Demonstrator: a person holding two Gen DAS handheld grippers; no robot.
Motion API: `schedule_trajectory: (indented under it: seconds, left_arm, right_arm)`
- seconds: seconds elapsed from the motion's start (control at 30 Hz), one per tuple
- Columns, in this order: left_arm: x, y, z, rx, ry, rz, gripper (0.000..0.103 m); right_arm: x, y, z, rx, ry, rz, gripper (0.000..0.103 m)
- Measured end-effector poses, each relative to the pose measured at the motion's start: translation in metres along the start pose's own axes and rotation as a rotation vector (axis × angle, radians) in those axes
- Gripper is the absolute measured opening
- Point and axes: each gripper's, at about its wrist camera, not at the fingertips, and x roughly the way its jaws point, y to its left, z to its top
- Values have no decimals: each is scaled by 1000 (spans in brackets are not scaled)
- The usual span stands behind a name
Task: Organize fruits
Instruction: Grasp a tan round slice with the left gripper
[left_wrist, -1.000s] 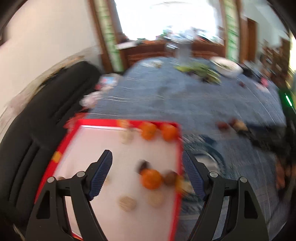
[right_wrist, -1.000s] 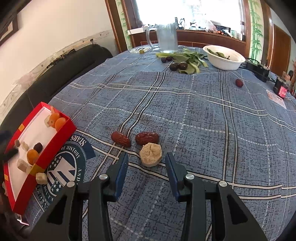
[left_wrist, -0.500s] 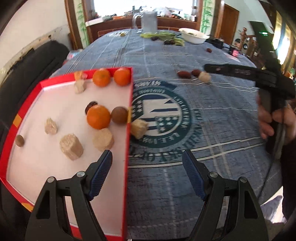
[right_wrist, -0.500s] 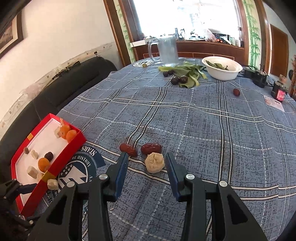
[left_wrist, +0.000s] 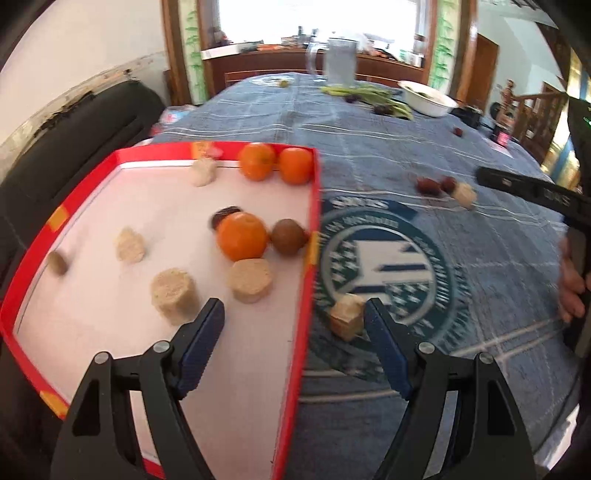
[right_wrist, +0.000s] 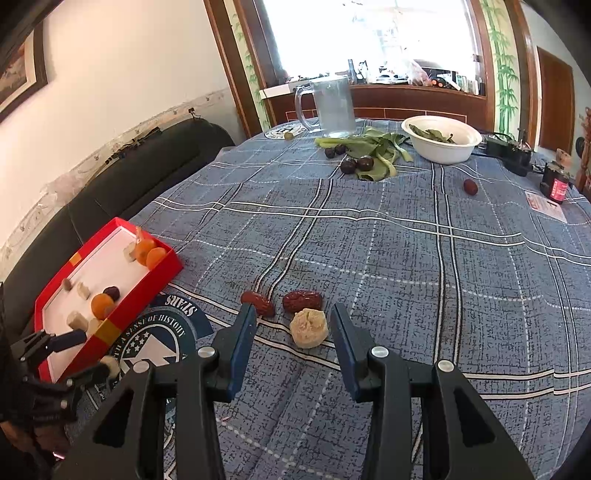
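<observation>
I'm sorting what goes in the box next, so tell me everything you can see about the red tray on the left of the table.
The red tray is a shallow rectangular box, apparently cardboard, with low red walls, yellow patches and a white floor. It lies flat at the table's edge beside a dark sofa, one long wall next to a round printed emblem. Inside lie three oranges, several beige lumps and a few small dark fruits, loosely scattered. The left gripper hovers over its near corner, jaws open astride the wall.

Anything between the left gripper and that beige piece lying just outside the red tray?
Nothing visible. The left gripper is open, straddling the red tray wall; the beige piece lies beside its right finger.
</observation>
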Motion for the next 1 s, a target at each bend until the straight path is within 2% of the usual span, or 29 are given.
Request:
schedule_trajectory:
  seconds: [0.13,0.3,0.37,0.47,0.53,0.6,0.7,0.77,0.83,0.97,1.0]
  left_arm:
    - [-3,-10,-7,56,13,-5,78]
    - [-10,-32,-13,137,21,-106,79]
    - [-10,-36,-12,163,18,-108,79]
    - [-15,-31,-8,124,19,-151,79]
    - [-26,-28,-5,118,-11,-172,79]
    - [-43,-31,-3,143,-67,-159,79]
    - [-55,-39,-1,188,-107,-216,79]
    - [-54,-48,-3,226,-101,-251,79]
    - [-44,-52,-4,238,-73,-254,79]
    - [-16,-45,-6,184,17,-254,78]
    - [-18,-46,-7,192,-4,-251,78]
  right_arm:
    - [0,-1,0,2,1,0,41]
    - [0,0,1,1,5,0,41]
    - [0,0,1,2,4,-1,41]
    - [1,0,0,1,5,-5,41]
    - [1,0,1,1,7,-3,41]
    - [1,1,1,0,8,-3,41]
    - [1,1,1,0,5,-3,41]
    - [0,1,1,2,3,-3,41]
    - [0,1,1,3,2,-3,41]
    - [-1,1,1,5,3,-1,41]
    - [-1,1,1,5,3,-1,41]
